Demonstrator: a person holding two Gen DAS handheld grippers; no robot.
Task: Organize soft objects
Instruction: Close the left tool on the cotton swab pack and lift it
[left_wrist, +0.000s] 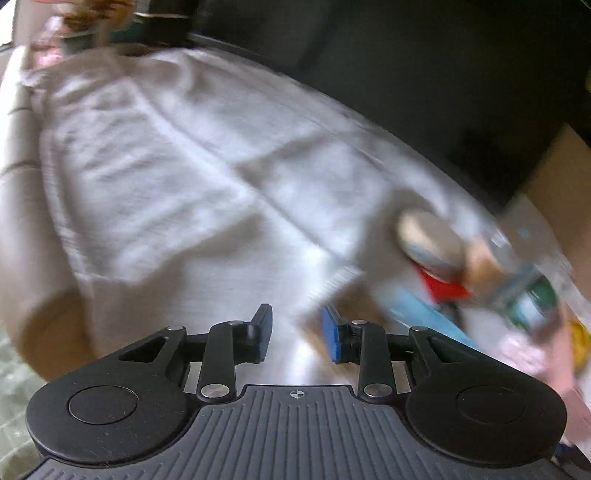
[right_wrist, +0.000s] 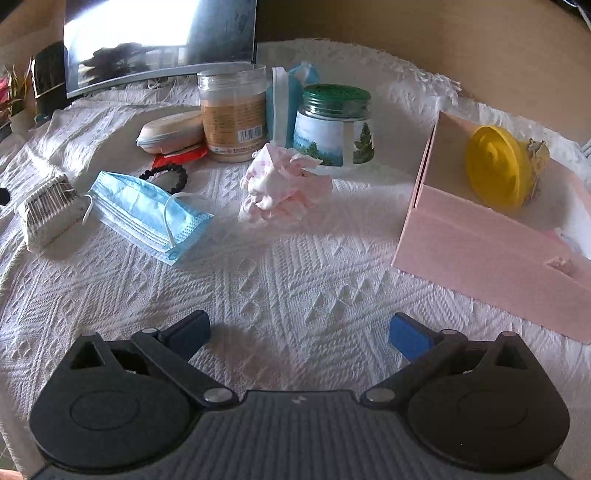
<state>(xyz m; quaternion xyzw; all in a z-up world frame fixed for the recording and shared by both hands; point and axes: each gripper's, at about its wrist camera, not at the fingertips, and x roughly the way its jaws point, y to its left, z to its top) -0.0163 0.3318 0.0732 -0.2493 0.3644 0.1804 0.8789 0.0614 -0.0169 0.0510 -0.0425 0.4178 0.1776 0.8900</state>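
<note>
1. Most sorting looks undone: the blue face mask, the crumpled pink cloth and the black hair tie lie loose on the white-covered tabletop.
2. The pink box, to the right, holds a yellow lidded item; what else lies inside is hard to tell.
3. The right gripper hovers with jaws wide apart, empty.
4. The left gripper shows a narrow gap between its jaws, with nothing in it.
</note>
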